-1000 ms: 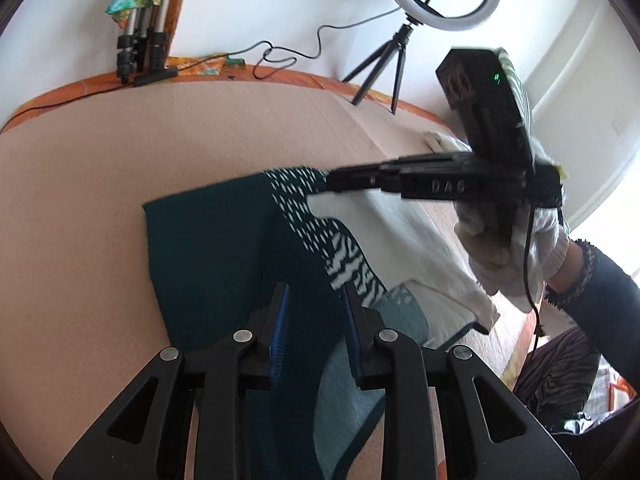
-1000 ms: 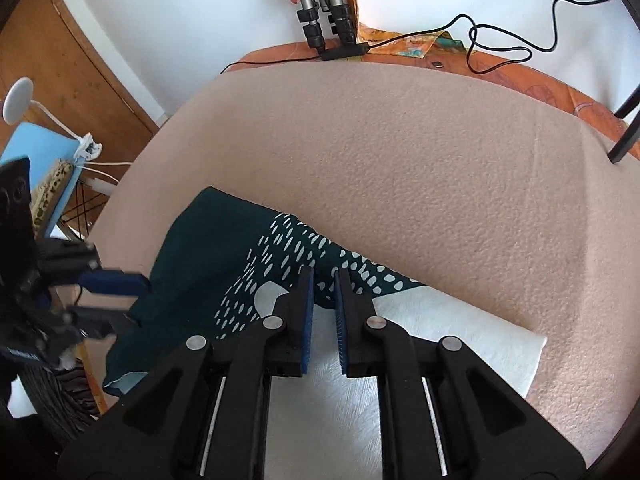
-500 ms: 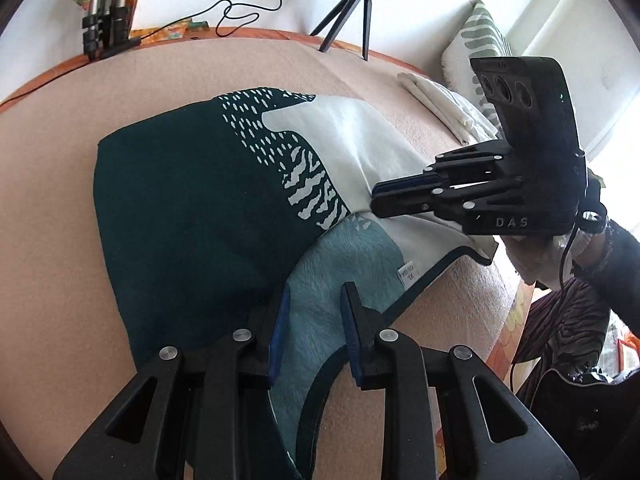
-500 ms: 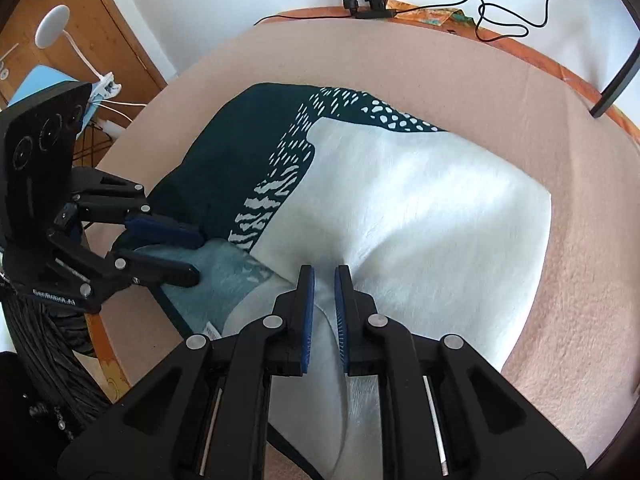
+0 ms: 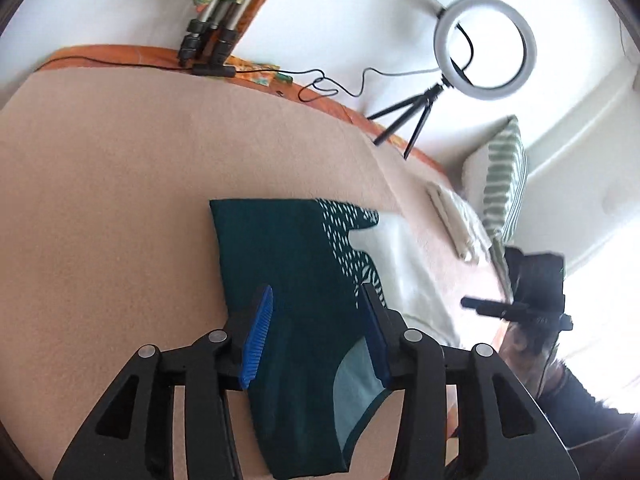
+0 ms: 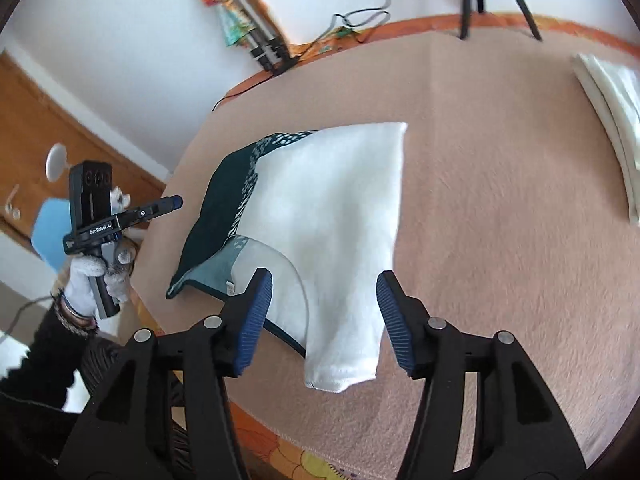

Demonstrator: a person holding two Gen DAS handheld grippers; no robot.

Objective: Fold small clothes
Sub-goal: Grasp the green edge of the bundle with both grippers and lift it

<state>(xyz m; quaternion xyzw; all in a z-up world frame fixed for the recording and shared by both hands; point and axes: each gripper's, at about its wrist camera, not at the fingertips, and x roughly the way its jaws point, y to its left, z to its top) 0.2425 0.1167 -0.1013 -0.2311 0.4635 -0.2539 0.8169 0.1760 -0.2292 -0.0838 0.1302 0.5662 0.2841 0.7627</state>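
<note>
A small garment, dark teal (image 5: pixel 280 264) on one side and white (image 6: pixel 332 208) on the other, lies flat on the beige blanket (image 6: pixel 500 220). A light teal inner part (image 6: pixel 216 276) shows at its near edge. My left gripper (image 5: pixel 318 332) hovers over the teal side, its jaws opening; the blue pads do not press on the cloth. My right gripper (image 6: pixel 325 316) hangs above the white corner, jaws opening too, and grips nothing. Each gripper also shows side-on in the other view: the right gripper (image 5: pixel 468 303), and the left gripper (image 6: pixel 170 203) in a gloved hand (image 6: pixel 88 276).
A stack of folded white cloth (image 6: pixel 612 112) lies at the blanket's right side, next to a striped pillow (image 5: pixel 504 184). A ring light (image 5: pixel 486 48) on a tripod and a second stand (image 5: pixel 208 40) with cables sit along the far edge. The orange edge (image 6: pixel 280 452) is close in front.
Both grippers let go of the garment, opened their jaws and drew back from it. The garment now lies flat on the blanket.
</note>
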